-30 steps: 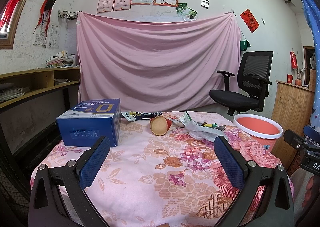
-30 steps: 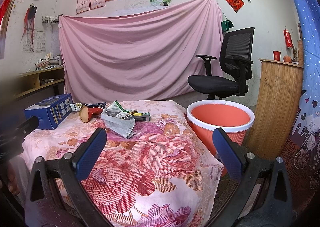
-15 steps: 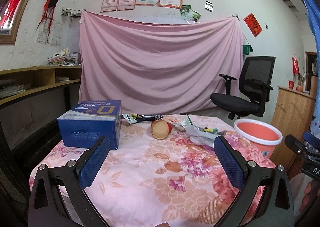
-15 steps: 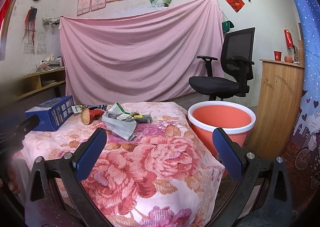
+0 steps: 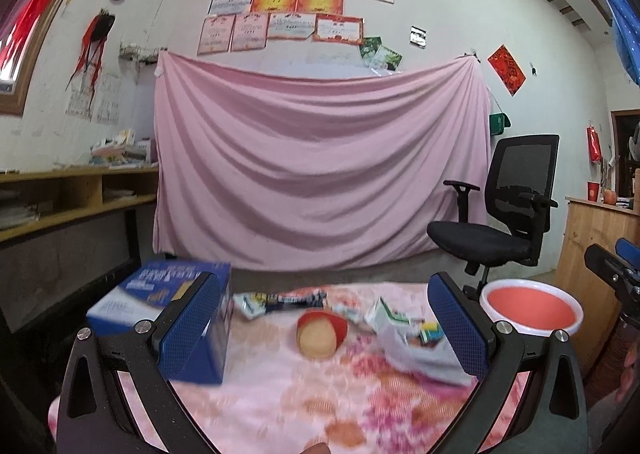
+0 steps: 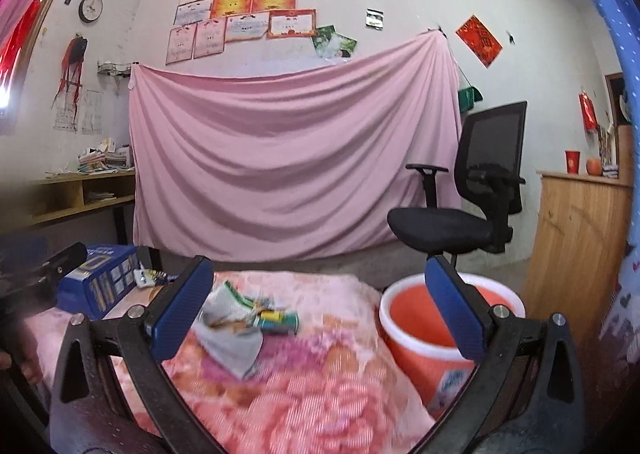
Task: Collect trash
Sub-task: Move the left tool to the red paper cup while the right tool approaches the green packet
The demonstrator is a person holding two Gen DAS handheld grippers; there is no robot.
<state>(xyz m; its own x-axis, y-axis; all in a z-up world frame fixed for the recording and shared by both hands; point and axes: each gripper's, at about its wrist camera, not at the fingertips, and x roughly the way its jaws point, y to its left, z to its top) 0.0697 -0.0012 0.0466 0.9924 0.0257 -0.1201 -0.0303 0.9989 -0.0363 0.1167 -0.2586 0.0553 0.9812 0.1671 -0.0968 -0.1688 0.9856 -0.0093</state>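
Note:
Trash lies on a floral-covered table (image 5: 260,394): a tipped red paper cup (image 5: 320,332), a dark snack wrapper (image 5: 280,300), and a heap of grey paper and small cartons (image 5: 416,342), which also shows in the right wrist view (image 6: 240,330). An orange bin with a white rim (image 5: 530,308) stands right of the table, close in the right wrist view (image 6: 436,334). My left gripper (image 5: 324,334) is open and empty, held before the table. My right gripper (image 6: 316,314) is open and empty, between the heap and the bin.
A blue box (image 5: 172,306) sits on the table's left side. A black office chair (image 5: 504,222) stands behind the bin, a wooden cabinet (image 6: 580,238) to its right. A pink sheet (image 5: 320,174) hangs behind. Shelves (image 5: 60,198) run along the left wall.
Both views have tilted upward and blurred; the table and trash sit lower in frame. Both grippers stay open and empty.

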